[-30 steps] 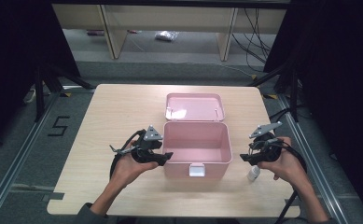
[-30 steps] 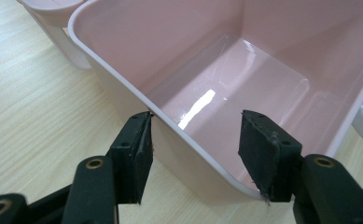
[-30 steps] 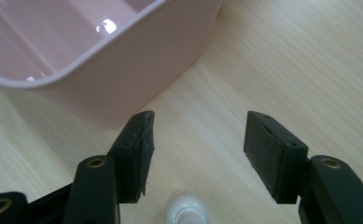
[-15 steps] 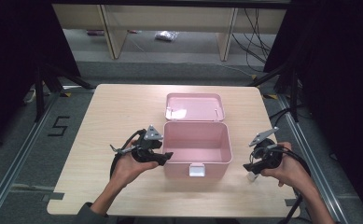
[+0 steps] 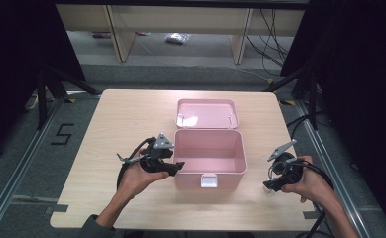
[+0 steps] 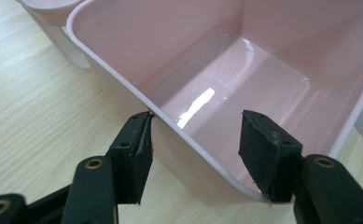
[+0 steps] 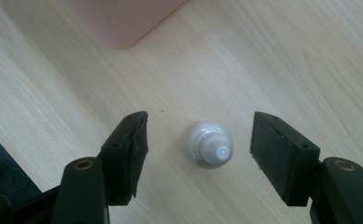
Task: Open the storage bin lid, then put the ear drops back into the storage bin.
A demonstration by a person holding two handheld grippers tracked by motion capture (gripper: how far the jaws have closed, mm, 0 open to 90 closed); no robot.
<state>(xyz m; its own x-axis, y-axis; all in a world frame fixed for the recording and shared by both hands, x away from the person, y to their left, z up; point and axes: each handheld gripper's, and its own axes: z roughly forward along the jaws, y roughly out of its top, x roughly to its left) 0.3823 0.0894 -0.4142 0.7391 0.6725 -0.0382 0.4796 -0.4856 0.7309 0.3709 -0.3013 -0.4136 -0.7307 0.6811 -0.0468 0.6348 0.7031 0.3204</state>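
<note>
A pale wooden table with rounded corners (image 5: 131, 114) fills the middle of the high view. At its centre stands an open pink plastic box (image 5: 209, 156), its lid laid back. Near the lower right edge stands a small white bottle (image 7: 209, 143).

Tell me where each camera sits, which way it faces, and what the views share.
High view: above the person's side, looking forward and down on the table; both forearms, left tool, right tool.
Left gripper view: on the left tool, facing into the open pink box; its jaws straddle the box wall.
Right gripper view: on the right tool, looking down at a small white bottle standing between its open jaws, which have just been opening.
Shared: the pink box and the table.
</note>
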